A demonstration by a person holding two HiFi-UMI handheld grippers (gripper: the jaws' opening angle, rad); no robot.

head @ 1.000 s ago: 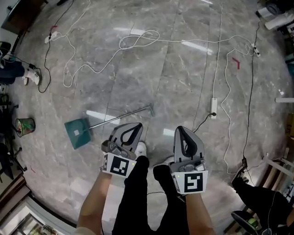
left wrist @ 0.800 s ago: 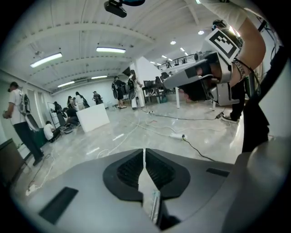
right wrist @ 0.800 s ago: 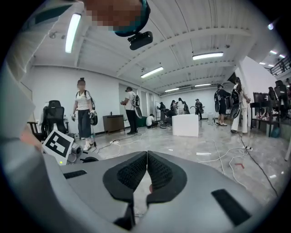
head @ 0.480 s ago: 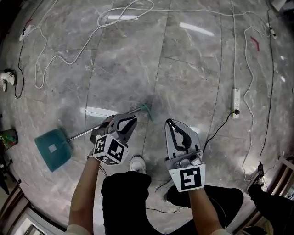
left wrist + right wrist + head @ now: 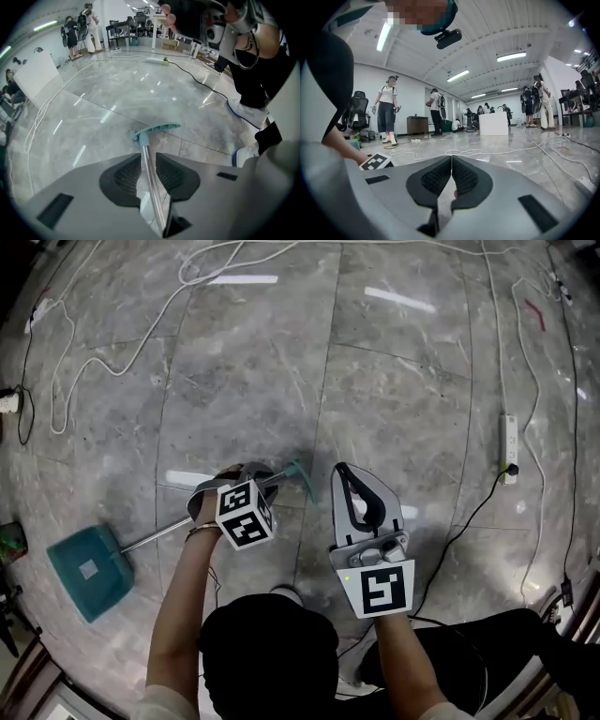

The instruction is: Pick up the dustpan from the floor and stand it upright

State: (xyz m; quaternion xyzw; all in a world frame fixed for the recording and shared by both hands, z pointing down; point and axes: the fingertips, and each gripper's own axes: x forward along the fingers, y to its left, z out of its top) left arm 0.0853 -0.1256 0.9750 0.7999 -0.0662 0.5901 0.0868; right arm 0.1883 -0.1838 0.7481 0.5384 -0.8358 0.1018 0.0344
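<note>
**On the marble floor [image 5: 394, 362]: left tongs [image 5: 147, 161] pinch the dustpan [image 5: 89, 566] by its shaft**

At the dustpan's low end, the teal pan rests on the floor. Its metal shaft [image 5: 151, 187] slants away from the pan to a teal crossbar grip [image 5: 157, 130]. Just short of that grip, the left tongs are pressed onto the shaft, one ribbed pad against each side of the tube. Beyond the grip end of the dustpan, near it but not touching, the right tongs [image 5: 451, 161] hang with their pads pressed together and nothing between them. Well past the grip, on the side far from the pan, a white power strip [image 5: 509, 442] lies on the floor. A white cable [image 5: 122, 343] loops across the tiles well apart from the pan.
</note>
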